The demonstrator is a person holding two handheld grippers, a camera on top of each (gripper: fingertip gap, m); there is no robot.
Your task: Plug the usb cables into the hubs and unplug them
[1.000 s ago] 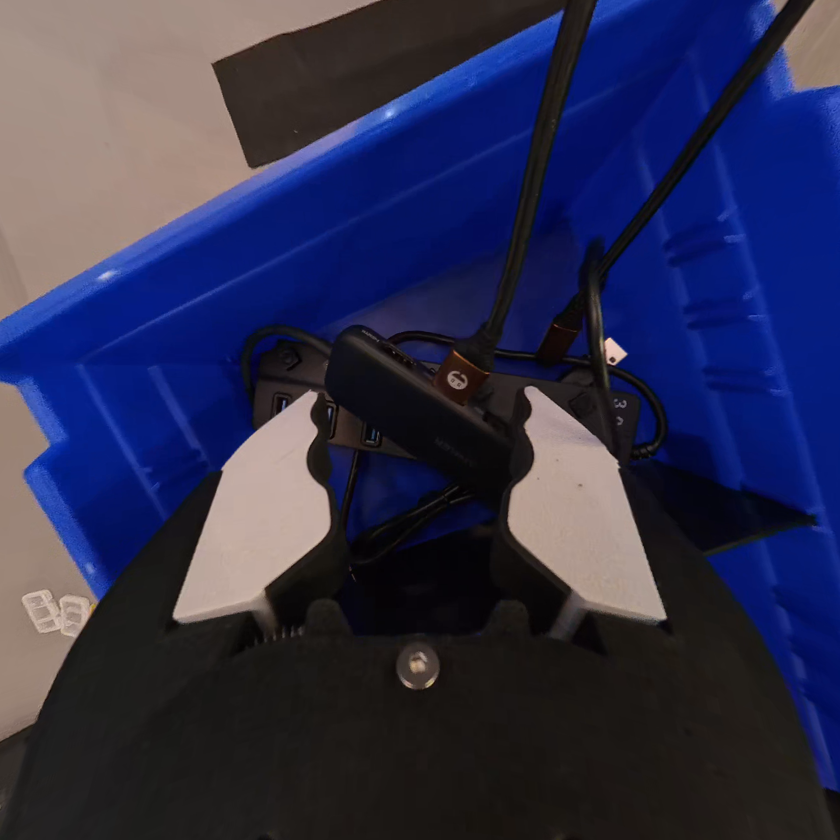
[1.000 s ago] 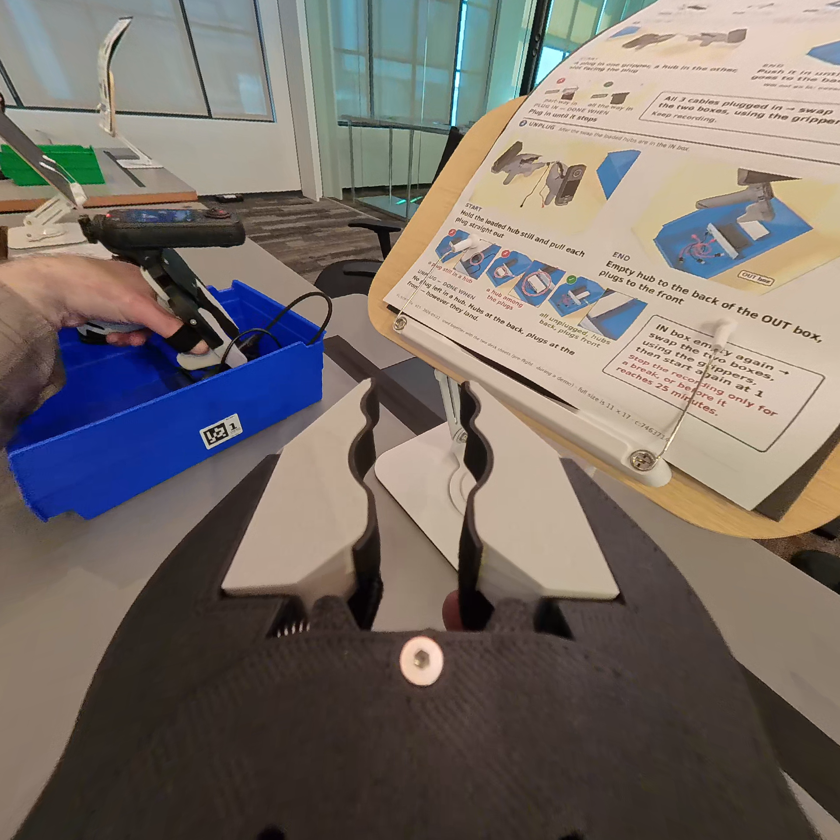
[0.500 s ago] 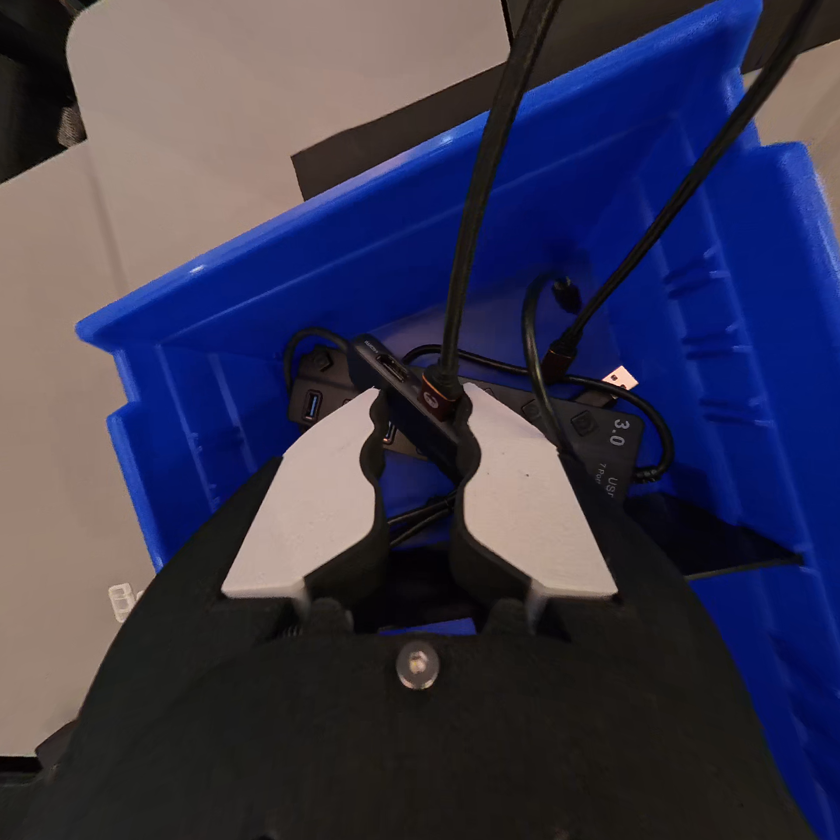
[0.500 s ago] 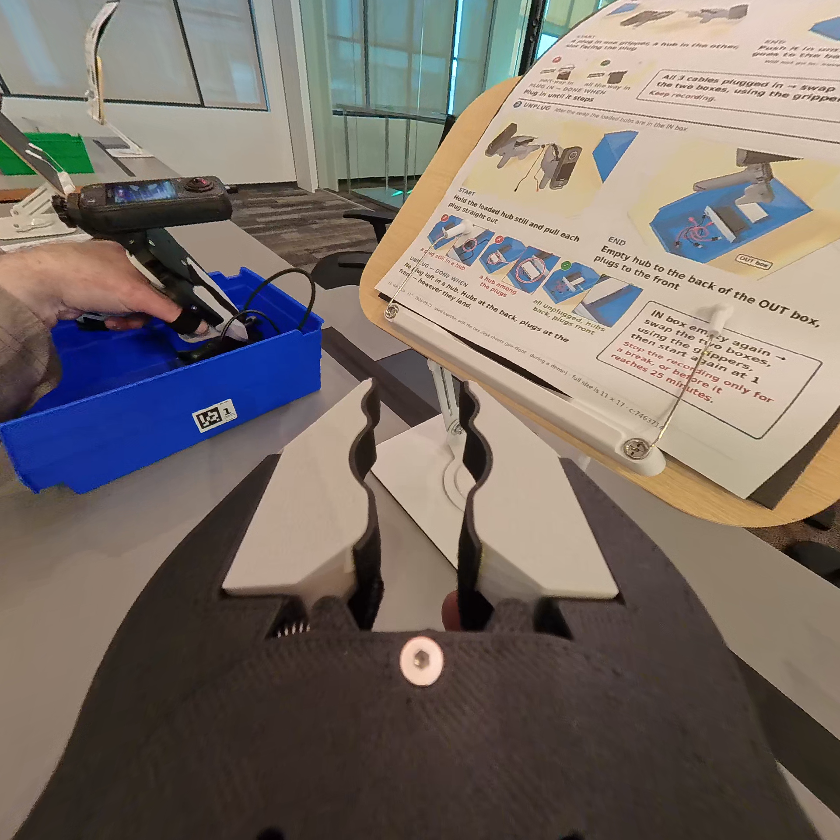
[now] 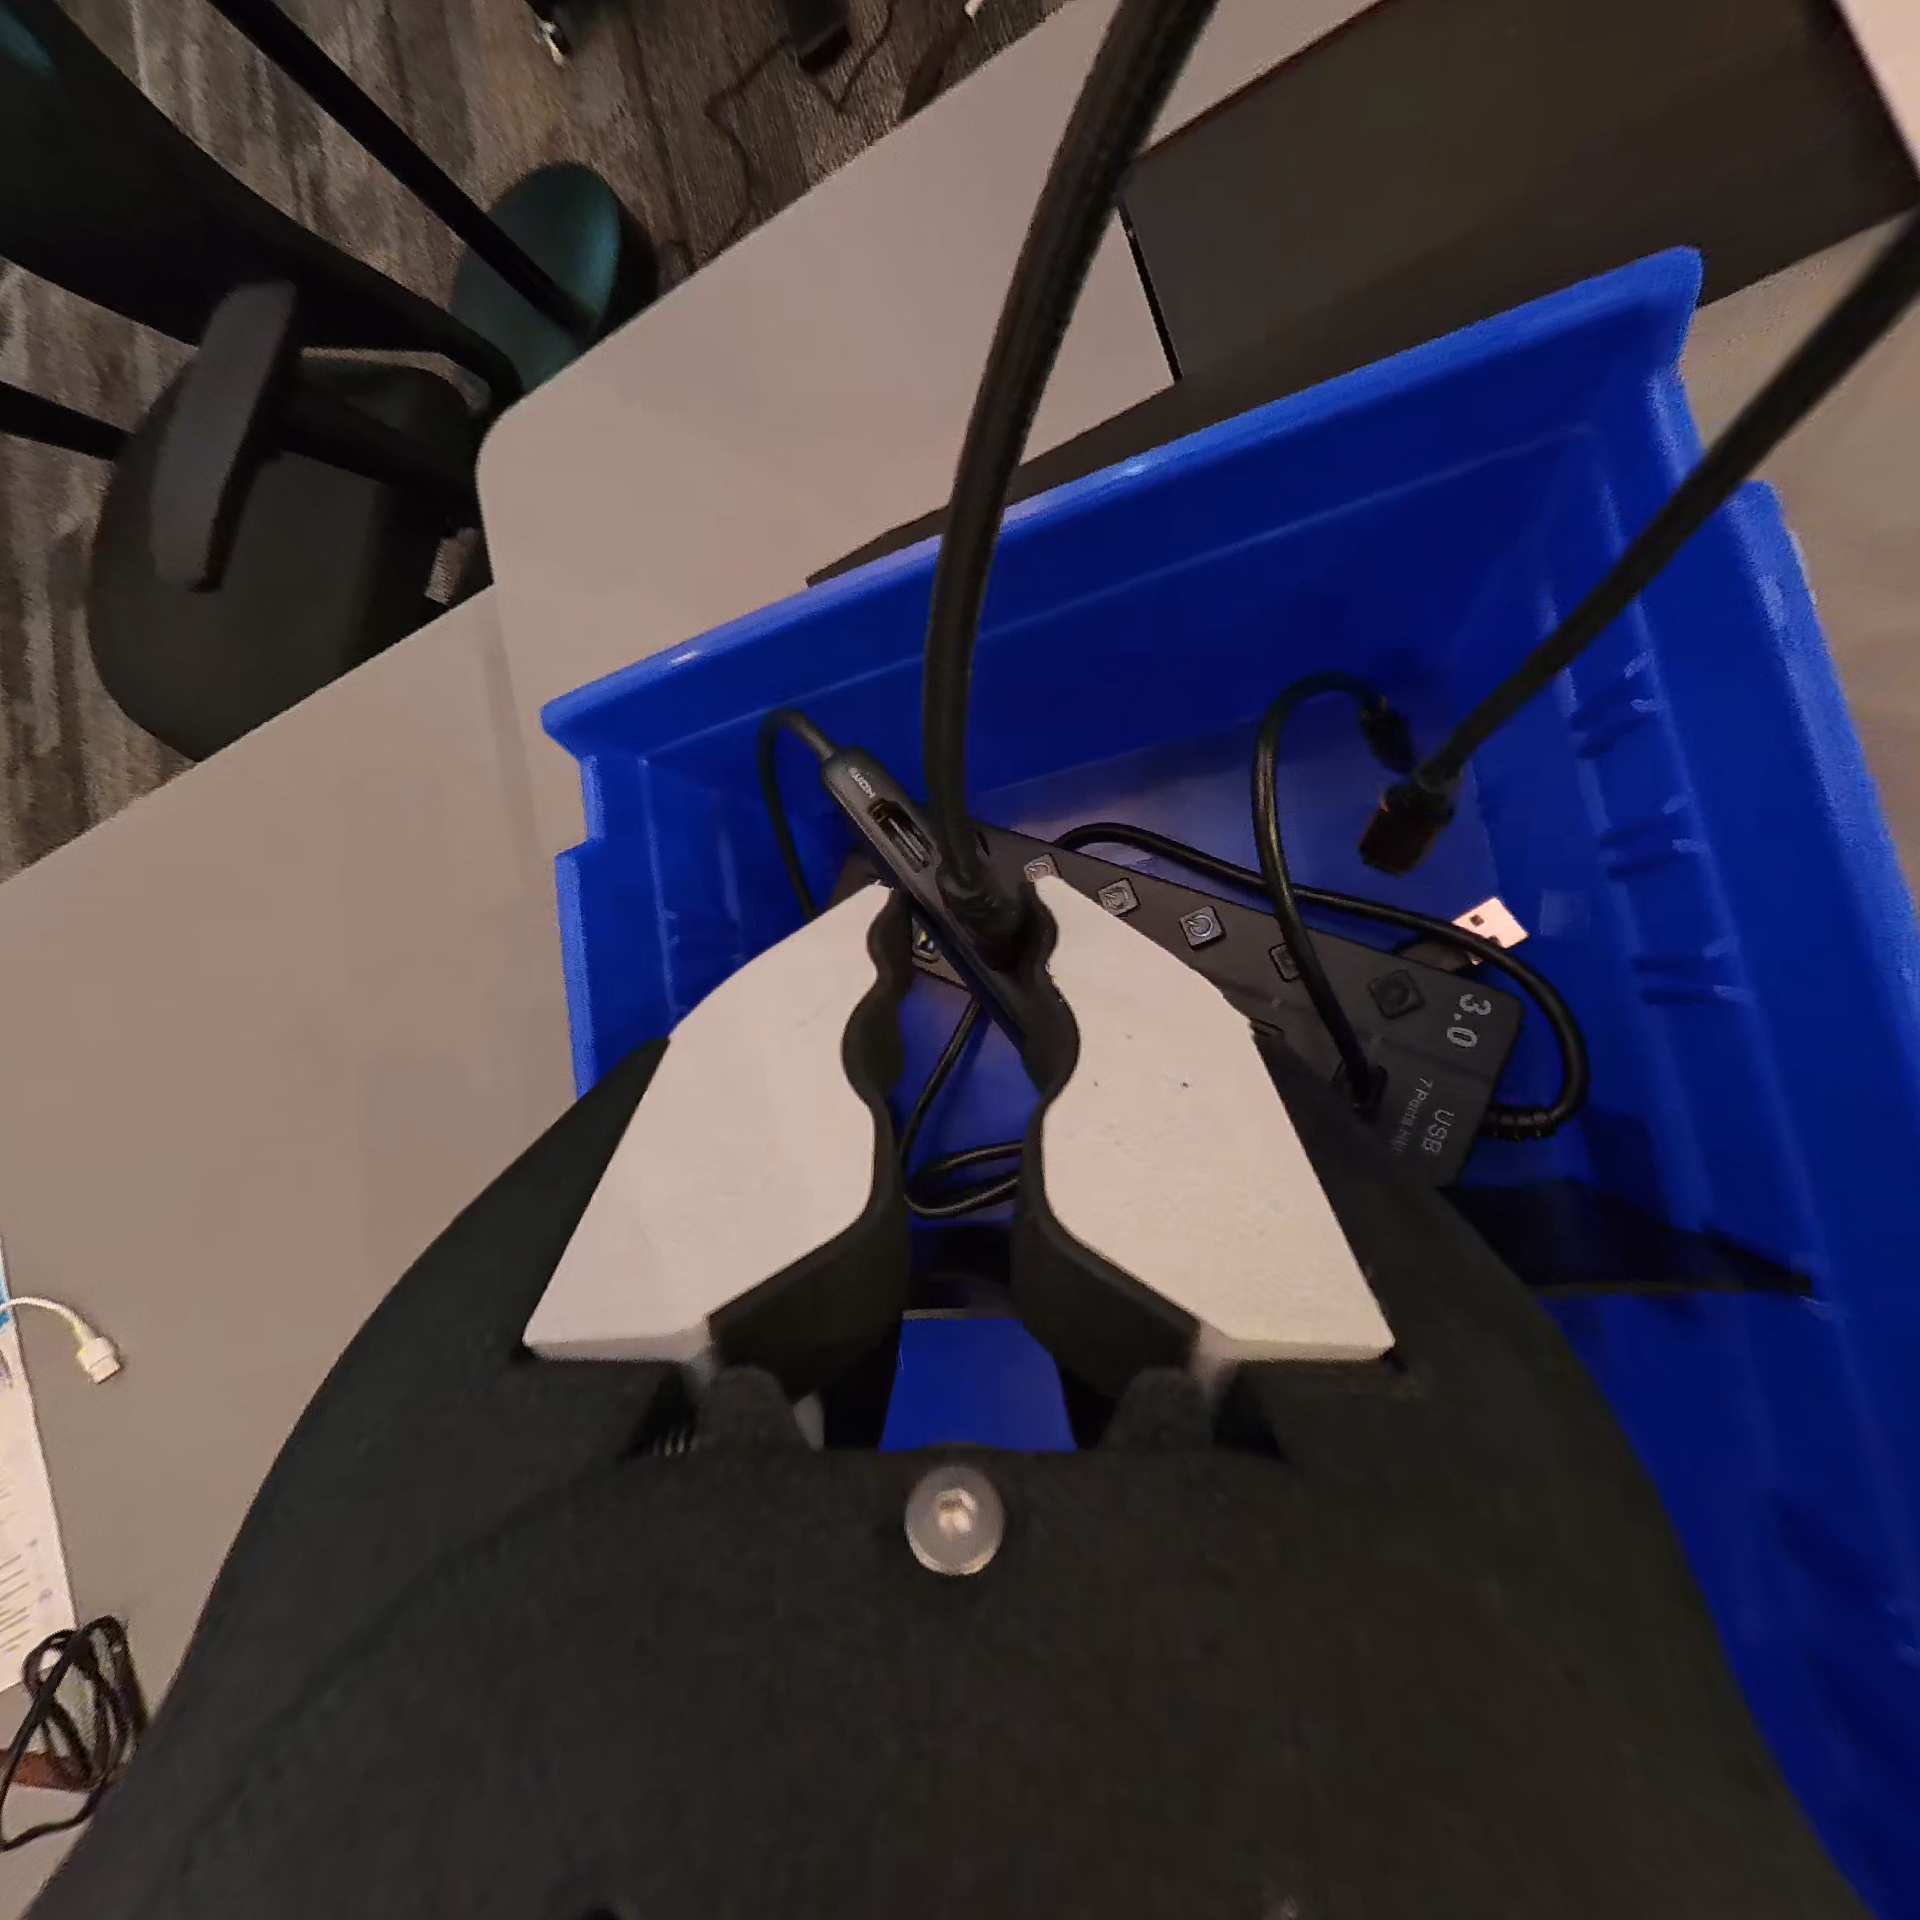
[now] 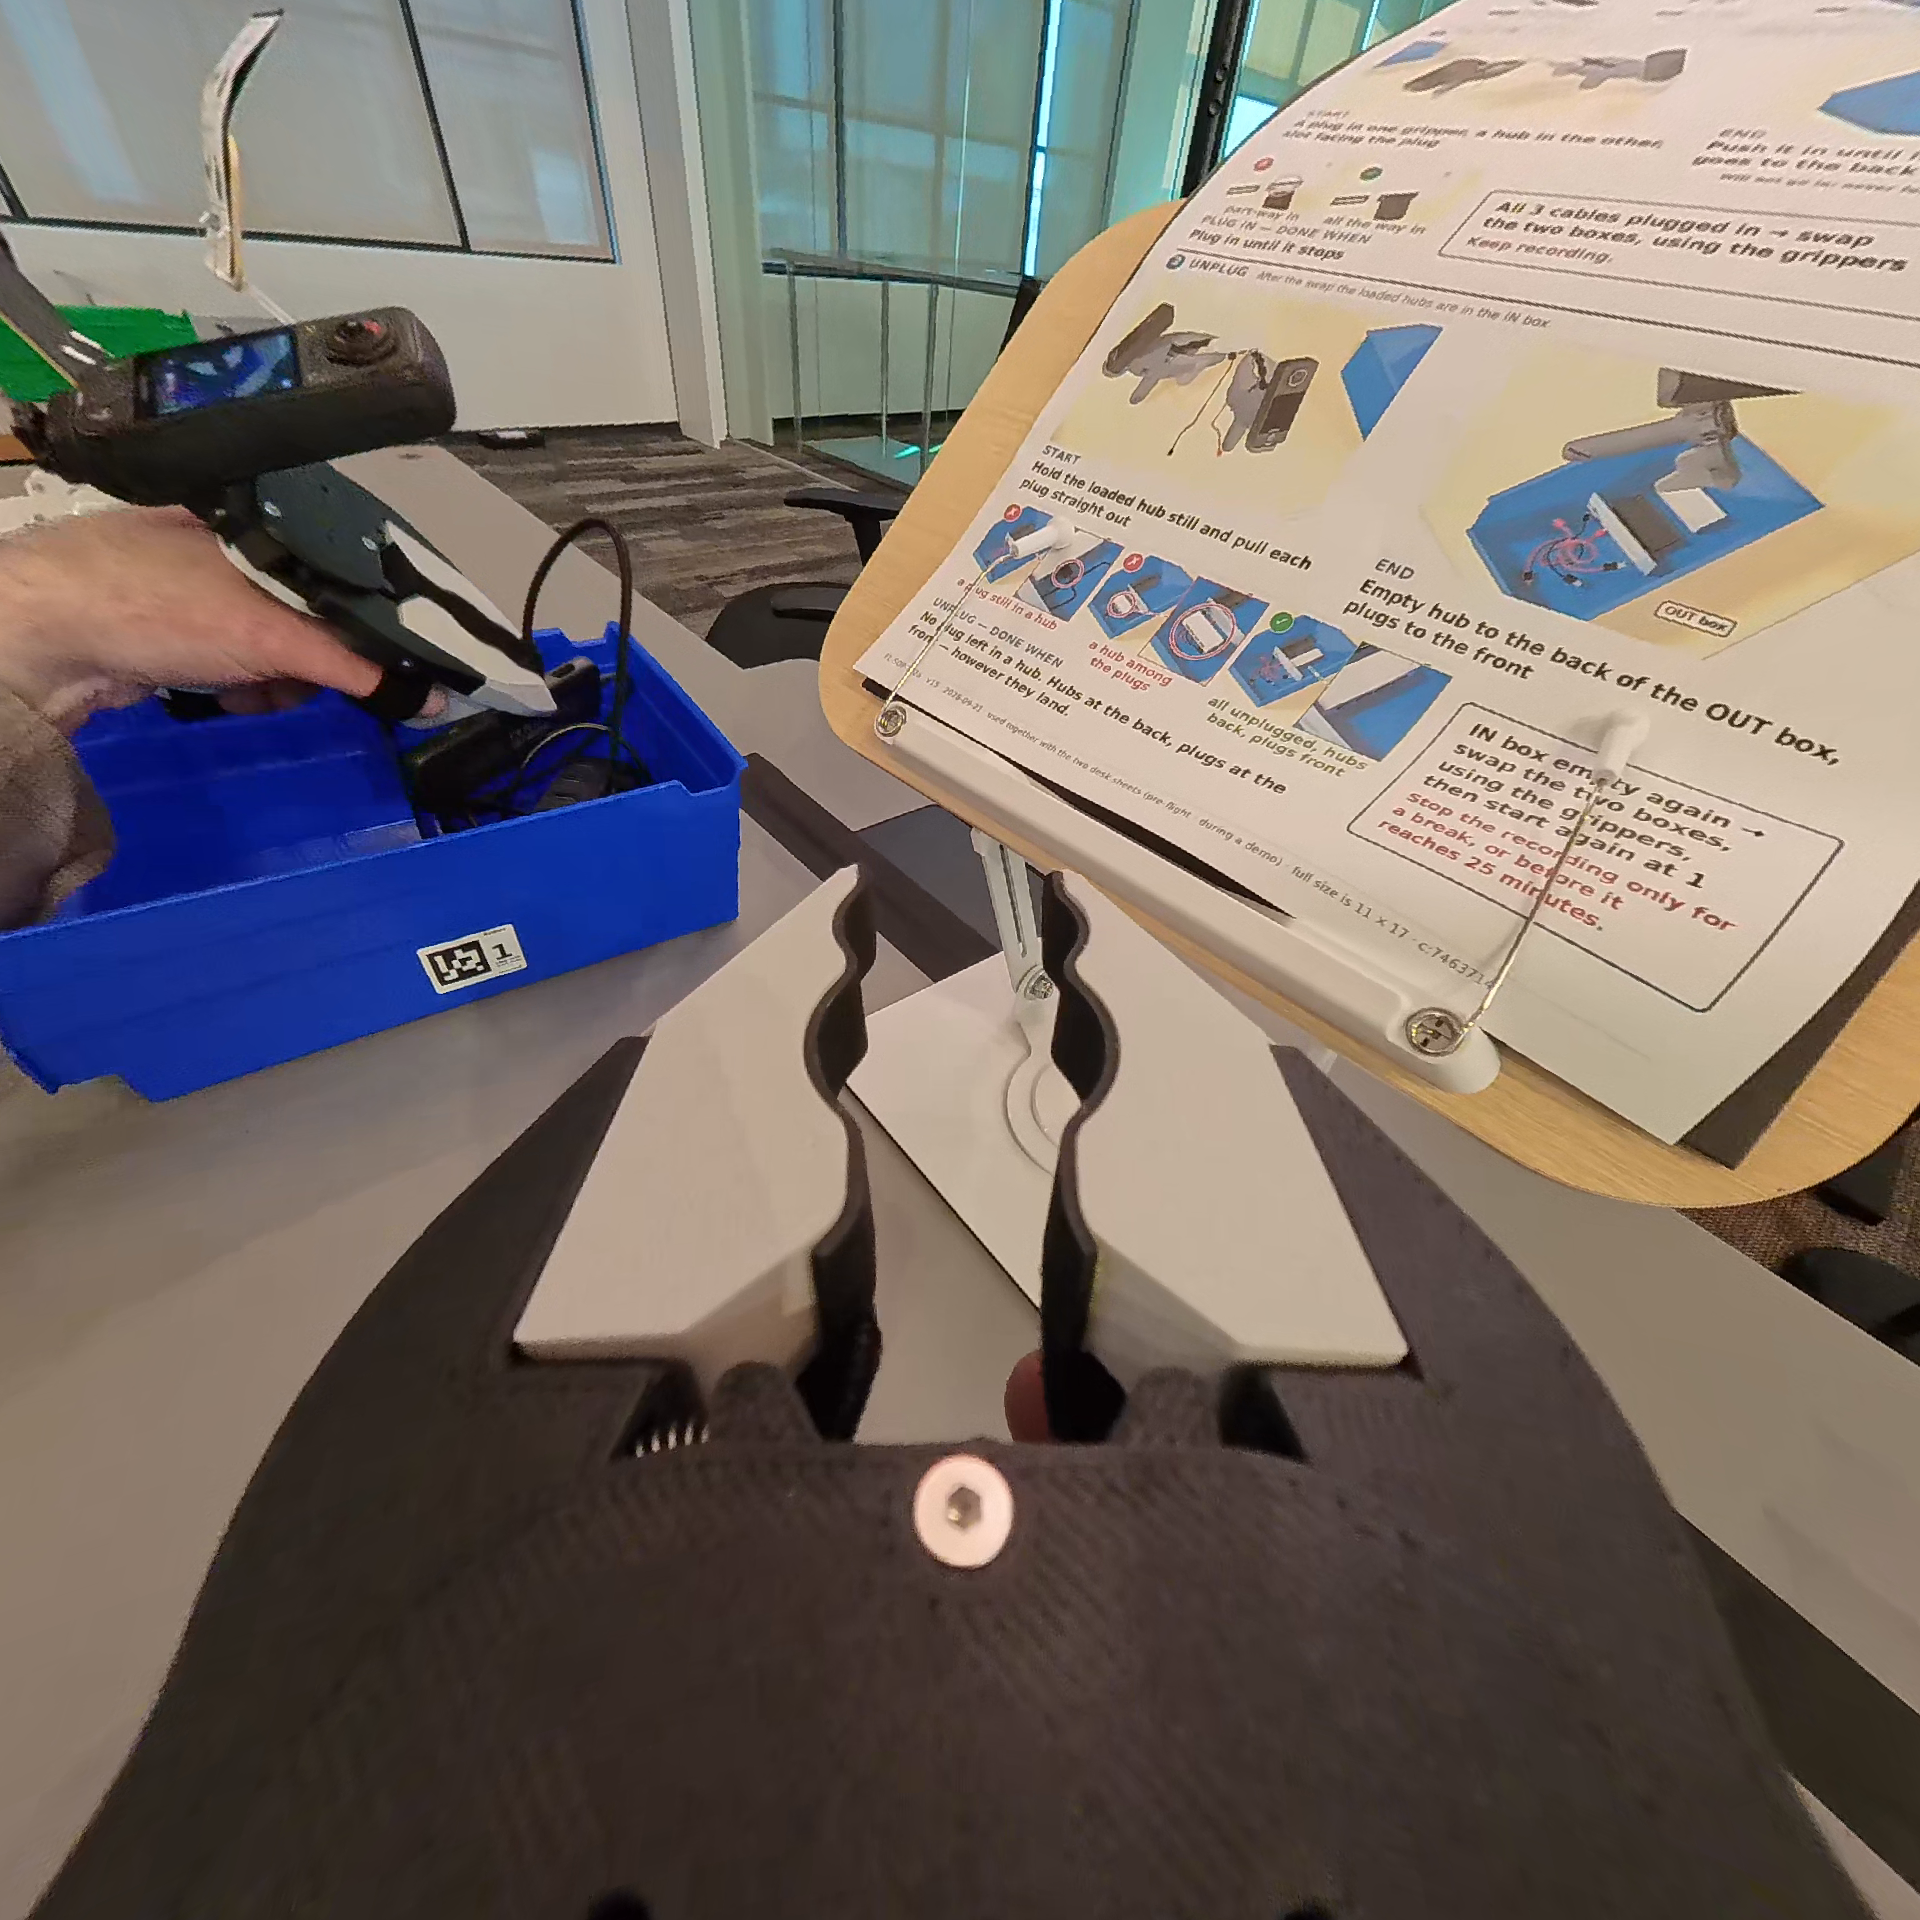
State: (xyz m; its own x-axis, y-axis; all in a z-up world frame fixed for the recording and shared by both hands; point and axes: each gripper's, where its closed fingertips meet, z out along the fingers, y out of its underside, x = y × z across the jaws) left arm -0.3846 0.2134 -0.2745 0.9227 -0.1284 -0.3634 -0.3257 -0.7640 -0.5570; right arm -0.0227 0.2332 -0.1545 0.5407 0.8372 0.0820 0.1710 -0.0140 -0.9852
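The left tool (image 5: 961, 925) was clamped on the slim dark hub (image 5: 894, 831), which it held tilted on edge above the floor of the blue bin (image 5: 1195, 582), near the bin's far-left corner. A thick black cable (image 5: 997, 436) rose from that hub, its plug seated in a port right at the fingertips, so this one at least looked plugged in. Beneath and to the right lay the flat black multi-port hub (image 5: 1455, 1039), resting on the bin floor with thin black leads looped over it. A second thick cable ended in a copper-coloured plug (image 5: 1397, 831) hanging free above the bin's far-right corner, touching no port.

The right tool (image 6: 951, 914) hovered over the grey worktop (image 6: 260, 1247), well apart from the bin, its jaws parted by a narrow gap and nothing between them. Behind it stood a tilted board carrying an instruction sheet (image 6: 1455, 571).

By my reading the unplugging phase was only partly done: the gripped hub was ready to be steadied, its cable was yet to be pulled, and the right tool had yet to reach it.
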